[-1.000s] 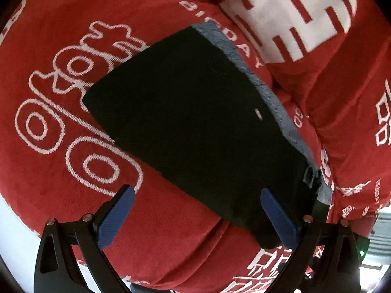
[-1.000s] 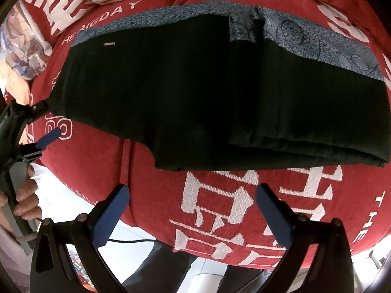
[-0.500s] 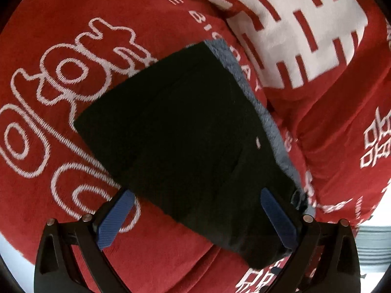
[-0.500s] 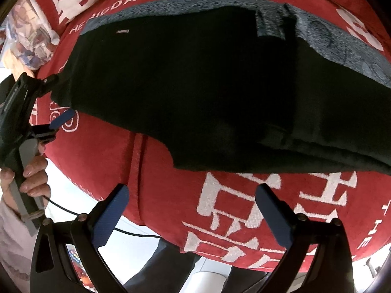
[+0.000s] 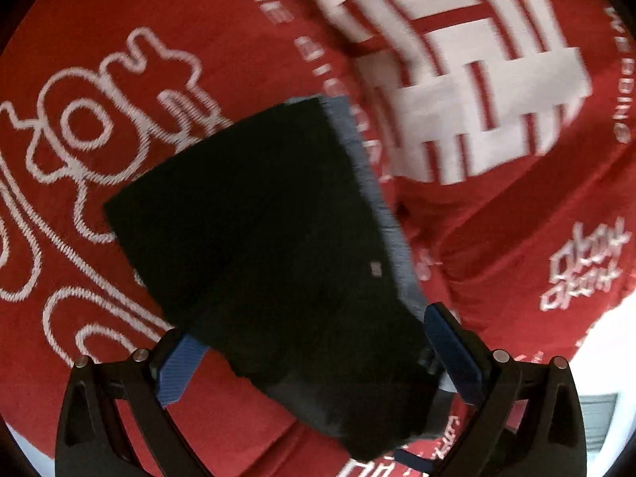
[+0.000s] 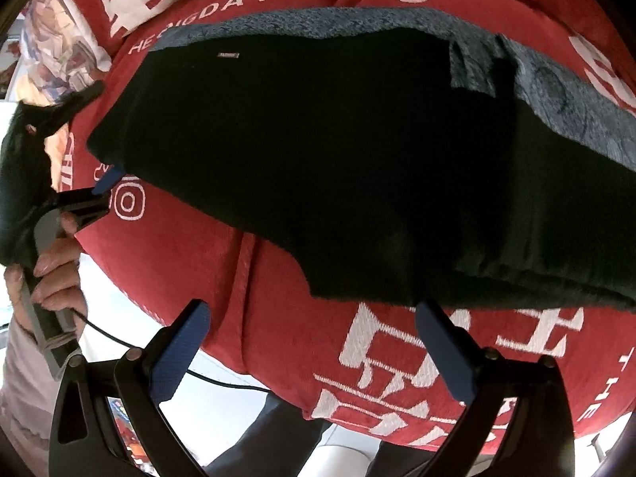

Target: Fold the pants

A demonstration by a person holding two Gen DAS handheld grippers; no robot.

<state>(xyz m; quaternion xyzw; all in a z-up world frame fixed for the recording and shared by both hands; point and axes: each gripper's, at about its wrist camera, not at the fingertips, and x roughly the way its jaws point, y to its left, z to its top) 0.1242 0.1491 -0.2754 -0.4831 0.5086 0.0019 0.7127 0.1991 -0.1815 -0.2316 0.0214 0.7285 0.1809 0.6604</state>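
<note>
Red blanket [image 6: 278, 278] carries folded black pants [image 6: 338, 167], grey-lined, with left tongs [image 5: 318, 361] and right tongs [image 6: 314, 353] spread apart.

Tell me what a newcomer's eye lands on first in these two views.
The black pants dominate, lying partly folded with a blue-grey lining strip along the far edge. Under them spreads a loud red blanket with big white characters. The left gripper has its jaws open around the pants' near end; the right gripper is open just short of the hem.
</note>
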